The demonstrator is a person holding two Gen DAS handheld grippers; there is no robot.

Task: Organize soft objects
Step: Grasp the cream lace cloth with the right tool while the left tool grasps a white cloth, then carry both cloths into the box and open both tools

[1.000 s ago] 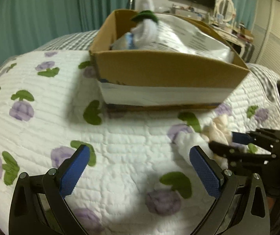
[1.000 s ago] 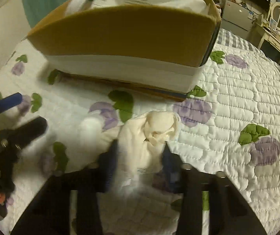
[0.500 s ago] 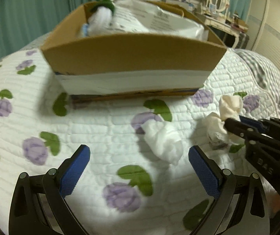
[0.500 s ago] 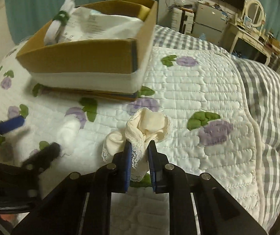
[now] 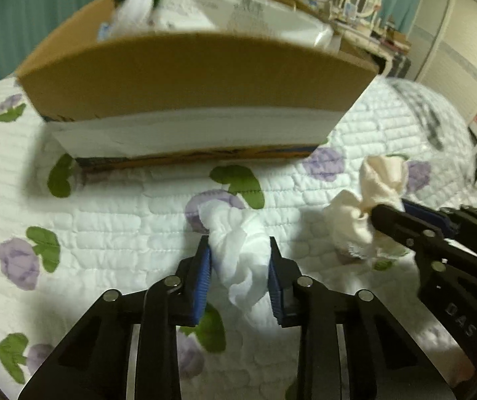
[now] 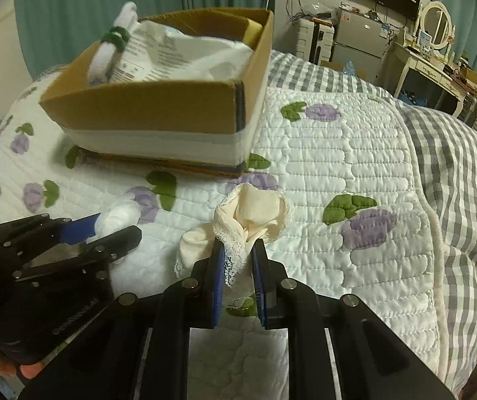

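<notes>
**Both bundles gripped, box not yet reached**

The cardboard box point(image 6: 158, 106) on the bed point(image 6: 355, 173) already holds a white roll with a green band point(image 6: 110, 50) and a plastic bag — so part of the sorting looks done. Two pieces are left outside. The left gripper point(image 5: 240, 278) has its fingers narrowed onto the white cloth bundle point(image 5: 238, 243), in front of the box. The right gripper point(image 6: 236, 275) pinches the cream lace bundle point(image 6: 255, 215) tightly — both must still go in.
</notes>
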